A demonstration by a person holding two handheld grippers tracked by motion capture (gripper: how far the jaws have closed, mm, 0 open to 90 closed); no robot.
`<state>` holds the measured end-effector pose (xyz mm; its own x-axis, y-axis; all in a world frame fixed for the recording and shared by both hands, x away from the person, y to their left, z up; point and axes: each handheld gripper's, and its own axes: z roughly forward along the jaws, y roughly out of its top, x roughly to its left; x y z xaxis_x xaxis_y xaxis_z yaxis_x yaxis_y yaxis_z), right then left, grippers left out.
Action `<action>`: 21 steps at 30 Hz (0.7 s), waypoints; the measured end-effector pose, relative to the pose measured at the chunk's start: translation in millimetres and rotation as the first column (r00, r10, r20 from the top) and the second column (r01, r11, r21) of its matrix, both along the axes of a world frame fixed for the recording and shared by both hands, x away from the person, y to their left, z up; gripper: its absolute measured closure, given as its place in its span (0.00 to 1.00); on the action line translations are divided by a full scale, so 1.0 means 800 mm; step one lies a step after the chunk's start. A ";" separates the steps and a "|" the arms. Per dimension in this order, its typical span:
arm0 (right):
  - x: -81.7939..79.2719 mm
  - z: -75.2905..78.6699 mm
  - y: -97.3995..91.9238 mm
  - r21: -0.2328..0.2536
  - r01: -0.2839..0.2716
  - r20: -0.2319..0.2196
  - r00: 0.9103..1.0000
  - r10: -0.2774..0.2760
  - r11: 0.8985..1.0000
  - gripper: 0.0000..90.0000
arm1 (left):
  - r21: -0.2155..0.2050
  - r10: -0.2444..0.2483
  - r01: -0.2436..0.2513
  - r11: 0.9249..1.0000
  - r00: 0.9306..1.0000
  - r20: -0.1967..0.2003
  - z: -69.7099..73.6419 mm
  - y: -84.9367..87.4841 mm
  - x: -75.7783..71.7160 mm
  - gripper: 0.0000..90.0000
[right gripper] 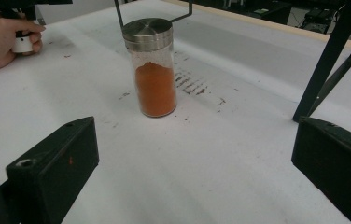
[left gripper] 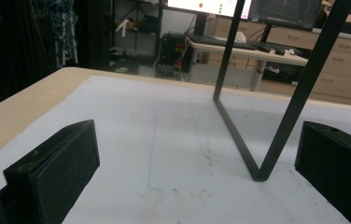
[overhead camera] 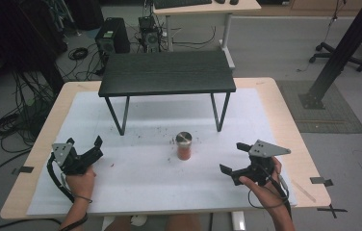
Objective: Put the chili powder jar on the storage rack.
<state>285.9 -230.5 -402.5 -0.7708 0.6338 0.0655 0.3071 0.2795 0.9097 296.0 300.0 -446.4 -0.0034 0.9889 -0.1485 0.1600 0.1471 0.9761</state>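
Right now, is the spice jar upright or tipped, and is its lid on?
Upright, lid on. The spice jar stands on its base on the white mat; its metal lid sits level on top, with orange powder settled in the lower part.

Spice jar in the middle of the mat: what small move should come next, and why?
Probably ease the right gripper forward toward the spice jar. Its fingers stand wide open with nothing between them, and the jar stands upright, untouched, just ahead.

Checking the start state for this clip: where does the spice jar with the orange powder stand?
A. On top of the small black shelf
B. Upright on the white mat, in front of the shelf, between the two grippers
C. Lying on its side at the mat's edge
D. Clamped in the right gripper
B. The spice jar stands upright on the white mat in front of the black shelf, apart from the open left gripper and right gripper.
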 end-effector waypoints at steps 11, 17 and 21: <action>0.001 0.003 0.000 -0.004 -0.003 0.005 1.000 0.003 1.000 0.01 | 0.002 0.000 0.000 1.000 1.000 0.001 0.000 -0.001 0.000 0.00; 0.001 0.003 0.004 -0.014 -0.009 0.002 1.000 0.009 1.000 0.01 | 0.004 -0.001 0.001 1.000 1.000 0.002 0.000 -0.001 0.000 0.00; 0.004 0.002 0.008 -0.010 -0.014 -0.005 1.000 0.013 1.000 0.01 | 0.000 0.000 0.000 1.000 1.000 0.002 0.000 0.000 0.000 0.00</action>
<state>288.9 -224.2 -401.3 -0.7789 0.6240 0.0625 0.3075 0.2931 0.9053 295.8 299.9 -446.5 -0.0026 0.9889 -0.1483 0.1581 0.1468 0.9765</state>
